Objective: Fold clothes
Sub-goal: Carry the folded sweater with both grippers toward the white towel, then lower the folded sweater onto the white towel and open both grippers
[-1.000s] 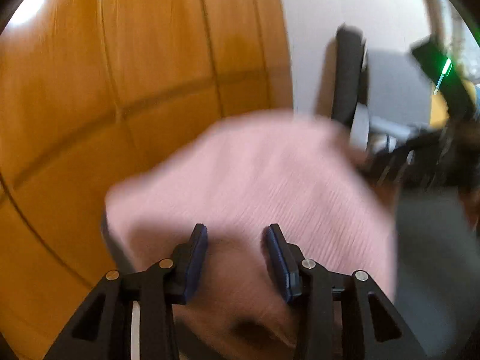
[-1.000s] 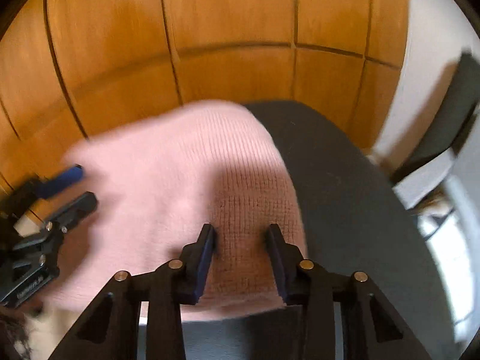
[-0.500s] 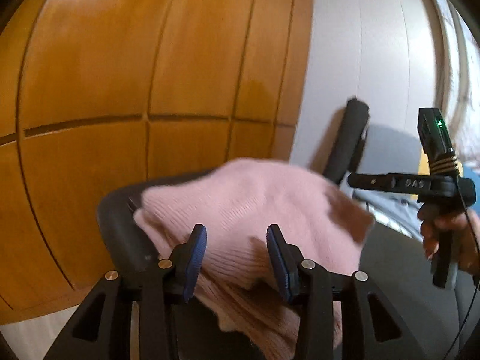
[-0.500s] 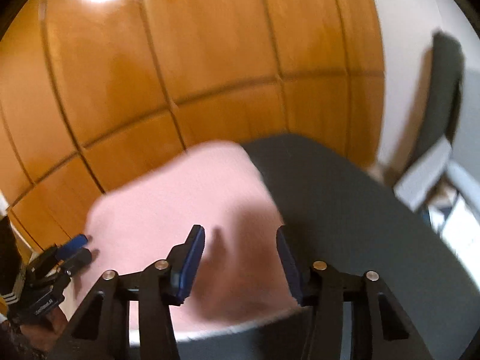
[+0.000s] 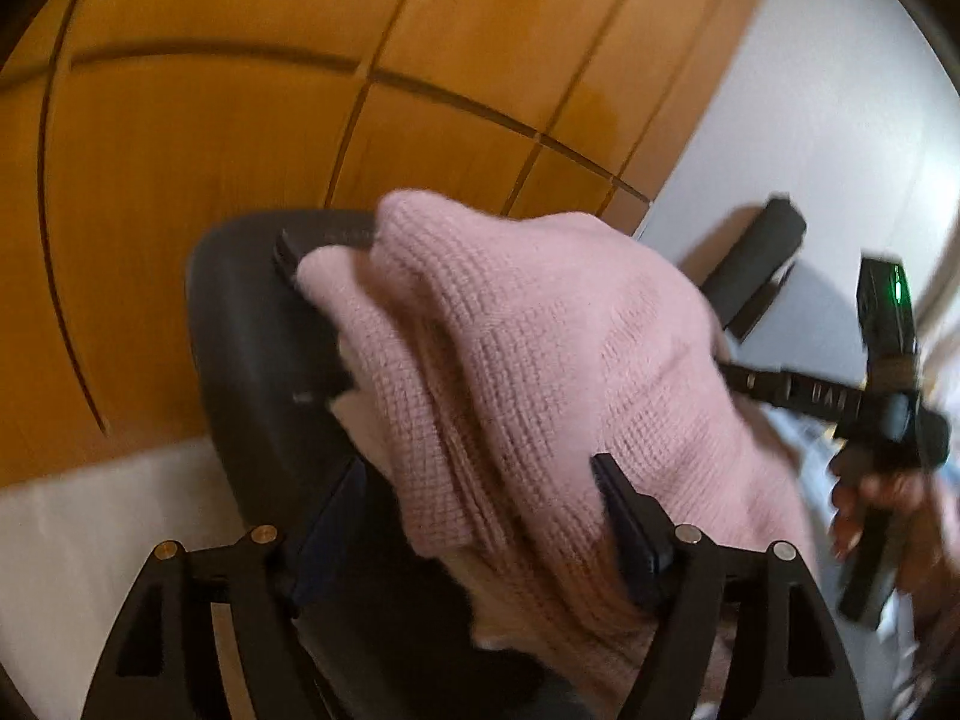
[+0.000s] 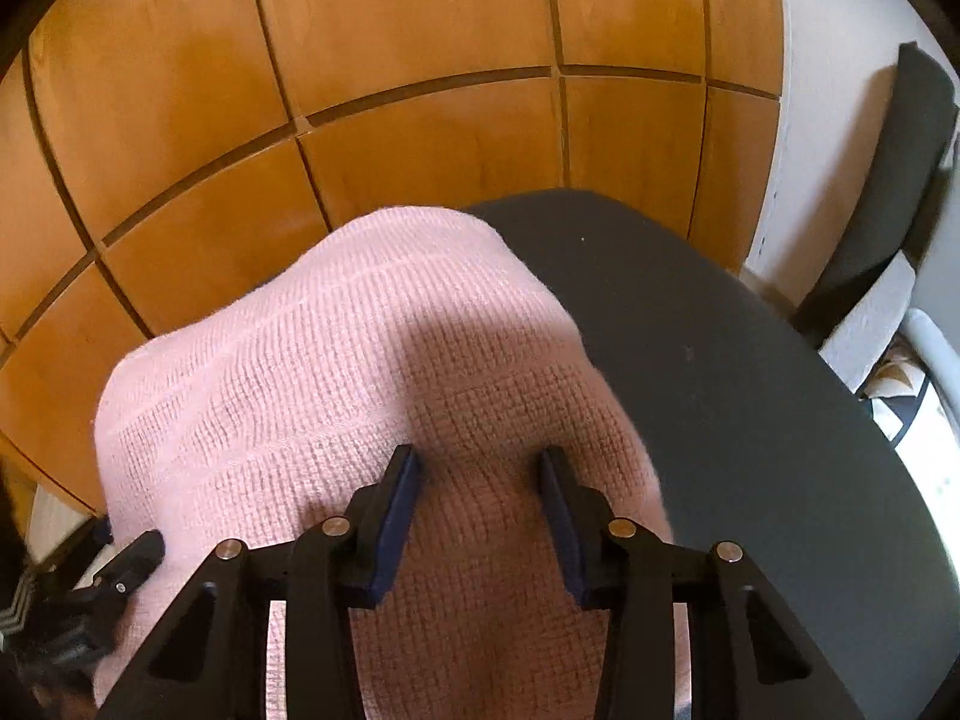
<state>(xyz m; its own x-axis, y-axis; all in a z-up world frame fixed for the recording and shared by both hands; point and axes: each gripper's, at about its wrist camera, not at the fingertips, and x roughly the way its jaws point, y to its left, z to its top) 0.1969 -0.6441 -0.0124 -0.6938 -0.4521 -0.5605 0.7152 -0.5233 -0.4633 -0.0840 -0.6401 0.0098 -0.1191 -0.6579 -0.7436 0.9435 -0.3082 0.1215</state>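
Note:
A pink knitted garment [image 5: 540, 372] lies bunched in folds on a dark grey round surface [image 5: 252, 360]. My left gripper [image 5: 480, 510] straddles its near fold with the jaws opening wide. The left pad stands off the cloth and the right pad brushes it, without pinching. In the right wrist view the garment [image 6: 336, 360] spreads flat, and my right gripper [image 6: 480, 492] hovers just over its near part. Its jaws are closing slightly, and flat cloth shows in the gap, not pinched. Each gripper appears in the other's view: the right one [image 5: 882, 408] in a hand, the left one [image 6: 120, 564] at the garment's left edge.
A wooden panelled wall [image 6: 420, 60] stands right behind the dark grey surface [image 6: 720, 360]. A black chair back [image 6: 888, 180] leans against a white wall at the right. A pale floor [image 5: 90, 540] shows below the surface's left rim.
The left jaws have spread wide and that gripper has rolled and shifted along the garment, which now lies settled in folds. The right gripper has dropped closer to the cloth.

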